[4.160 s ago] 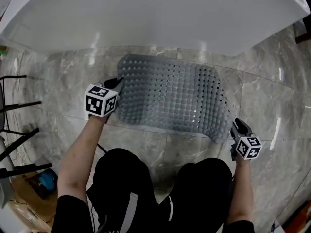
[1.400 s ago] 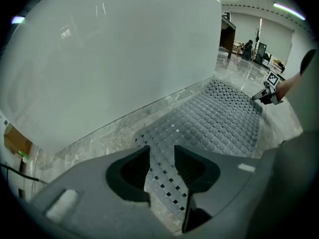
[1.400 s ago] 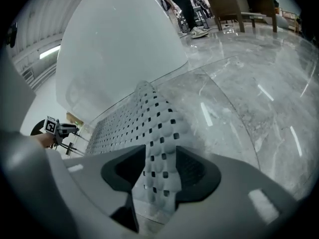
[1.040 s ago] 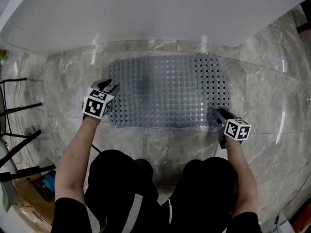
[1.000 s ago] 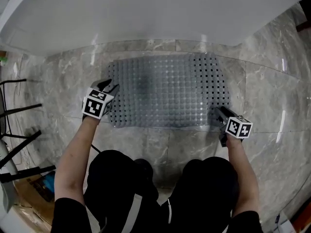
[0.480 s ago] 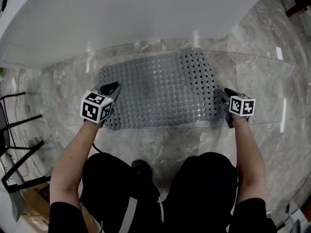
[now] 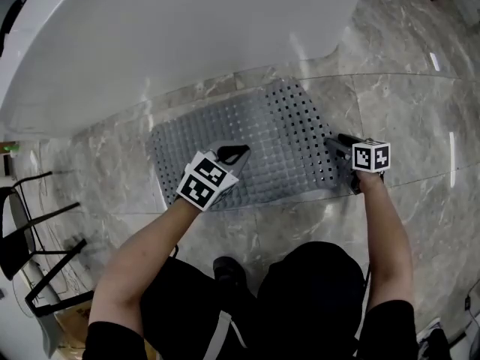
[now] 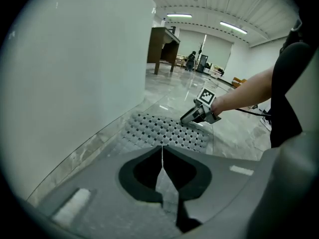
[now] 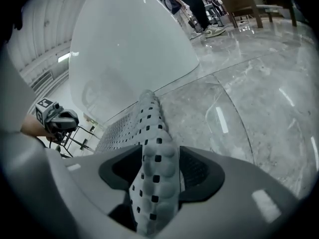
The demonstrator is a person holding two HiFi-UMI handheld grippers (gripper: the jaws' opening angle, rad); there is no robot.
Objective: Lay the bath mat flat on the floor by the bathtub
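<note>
Floorwork beside one white bathtub (image 7: 165, 43): laying a single grey, hole-dotted bath mat (image 7: 277, 130) on the grey marble floor (image 7: 420, 88), right along the foot of the tub, most of it lying flat and only its right end rising off the tiles. Working from above with two grippers, one at the end of each of two bare forearms (image 7: 139, 257) (image 7: 386, 231), and two marker cubes (image 7: 204, 184) (image 7: 370, 156), one per gripper. Closing the left gripper (image 7: 238, 154) low over the middle of the mat, bringing its two jaws almost tip to tip with nothing caught between them; impossible to tell whether touching the mat's surface. Opening the right gripper (image 7: 339, 142) at the mat's right end, setting its two jaws wide, with the lifted, perforated edge of the mat running up between them and a dark gap showing beside the left pad. Bending over the near side of the mat in black clothing (image 7: 307, 298). Standing well apart at the far left, one black metal frame (image 7: 11, 238).
</note>
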